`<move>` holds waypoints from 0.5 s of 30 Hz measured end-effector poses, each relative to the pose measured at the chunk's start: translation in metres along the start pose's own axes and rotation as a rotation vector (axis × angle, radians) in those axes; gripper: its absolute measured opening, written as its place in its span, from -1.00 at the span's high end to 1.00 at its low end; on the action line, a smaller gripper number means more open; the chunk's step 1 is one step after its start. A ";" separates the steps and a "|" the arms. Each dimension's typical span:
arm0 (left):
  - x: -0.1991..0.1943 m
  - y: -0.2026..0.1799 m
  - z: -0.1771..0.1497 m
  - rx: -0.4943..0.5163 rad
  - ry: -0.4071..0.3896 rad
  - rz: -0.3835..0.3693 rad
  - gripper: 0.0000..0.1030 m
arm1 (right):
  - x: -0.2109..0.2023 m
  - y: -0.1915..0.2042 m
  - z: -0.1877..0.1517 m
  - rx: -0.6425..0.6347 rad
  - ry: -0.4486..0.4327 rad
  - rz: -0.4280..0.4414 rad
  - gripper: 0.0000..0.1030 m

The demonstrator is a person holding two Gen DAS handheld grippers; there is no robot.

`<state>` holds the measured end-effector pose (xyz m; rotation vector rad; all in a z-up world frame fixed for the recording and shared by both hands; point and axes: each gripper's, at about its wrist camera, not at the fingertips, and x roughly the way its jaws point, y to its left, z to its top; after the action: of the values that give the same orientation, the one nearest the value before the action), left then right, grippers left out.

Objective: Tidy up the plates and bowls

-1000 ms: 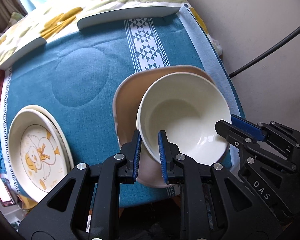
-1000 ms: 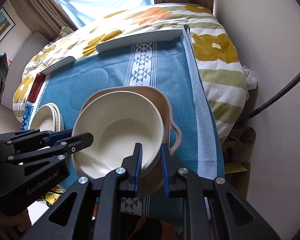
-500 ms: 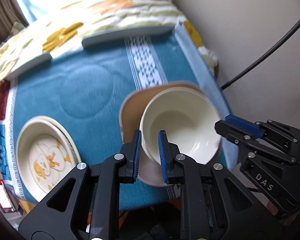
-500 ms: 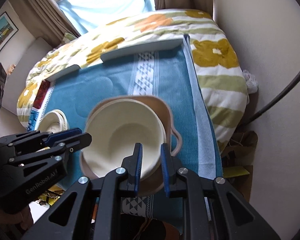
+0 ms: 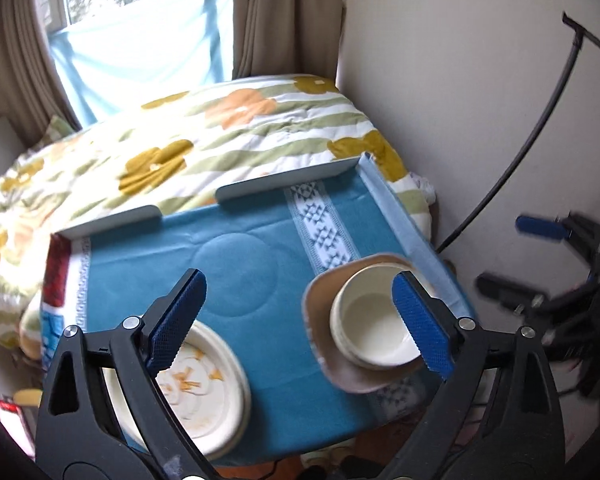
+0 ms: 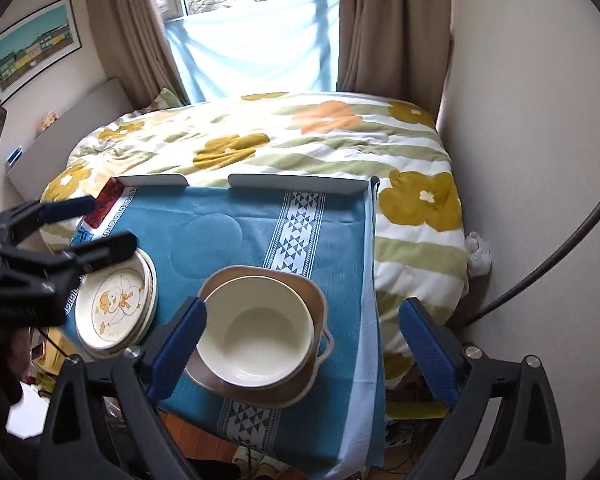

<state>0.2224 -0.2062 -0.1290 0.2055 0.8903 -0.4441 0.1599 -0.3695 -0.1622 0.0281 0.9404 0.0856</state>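
Both my grippers hang above the blue cloth [image 6: 228,240], jaws opening, nothing between the pads. Left gripper [image 5: 300,320]: released, empty. Right gripper [image 6: 300,344]: released, empty. The cream bowl [image 6: 256,336] sits nested inside the tan handled dish [image 6: 296,384], near the cloth's right-hand edge. The duck-print plates [image 6: 114,306] are stacked at the cloth's left edge, well apart from the bowl. A flowered quilt [image 6: 300,136] lies beyond the cloth.
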 end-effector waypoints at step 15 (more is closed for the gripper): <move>0.084 0.001 -0.055 0.129 0.379 -0.068 -0.82 | 0.086 -0.011 -0.044 -0.177 0.444 -0.103 -0.85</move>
<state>0.2300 -0.2104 -0.2294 0.3874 1.2435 -0.5366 0.1757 -0.3734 -0.2579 -0.2110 1.3725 0.0807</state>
